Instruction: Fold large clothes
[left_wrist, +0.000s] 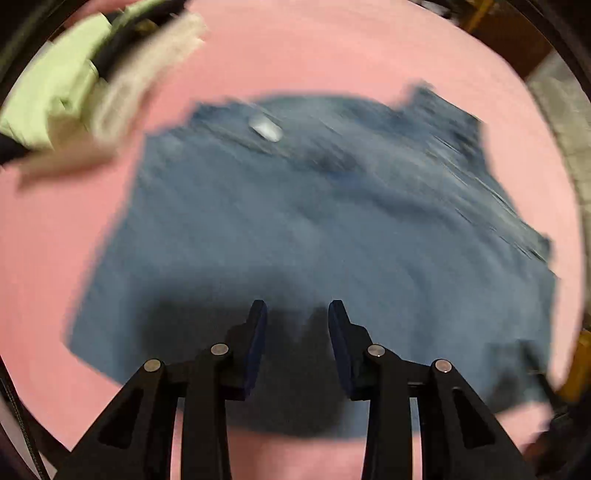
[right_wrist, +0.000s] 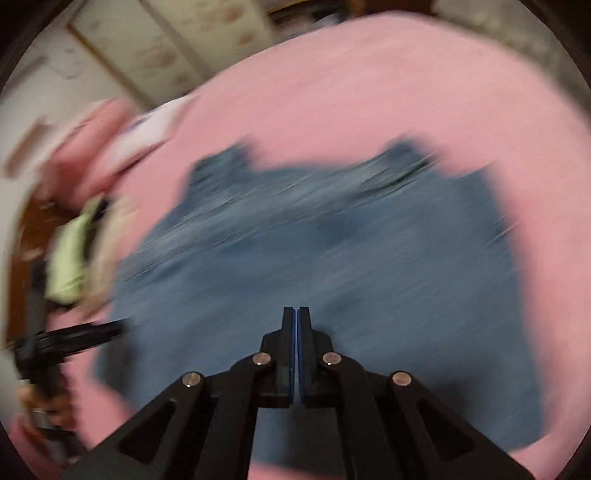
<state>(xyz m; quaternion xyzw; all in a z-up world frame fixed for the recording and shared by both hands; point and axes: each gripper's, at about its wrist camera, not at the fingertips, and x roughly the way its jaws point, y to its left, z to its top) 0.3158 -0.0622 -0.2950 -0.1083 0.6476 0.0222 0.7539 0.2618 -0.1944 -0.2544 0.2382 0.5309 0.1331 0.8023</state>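
Two claws over one garment. Left gripper (left_wrist: 297, 308): jaws apart, empty, pointing down at blue denim-like clothing (left_wrist: 314, 221) spread flat on pink sheet (left_wrist: 295, 48). Right gripper (right_wrist: 296, 314): pads together, nothing between. Only the left view shows a pale patch, possibly a label (left_wrist: 266, 127); blur heavy.

I counted one blue denim garment (left_wrist: 314, 229) on one pink cover (left_wrist: 332, 48), one heap of pale green and cream clothes (left_wrist: 66, 96) beside it, and my two grippers, the left gripper (left_wrist: 297, 308) and the right gripper (right_wrist: 296, 314).
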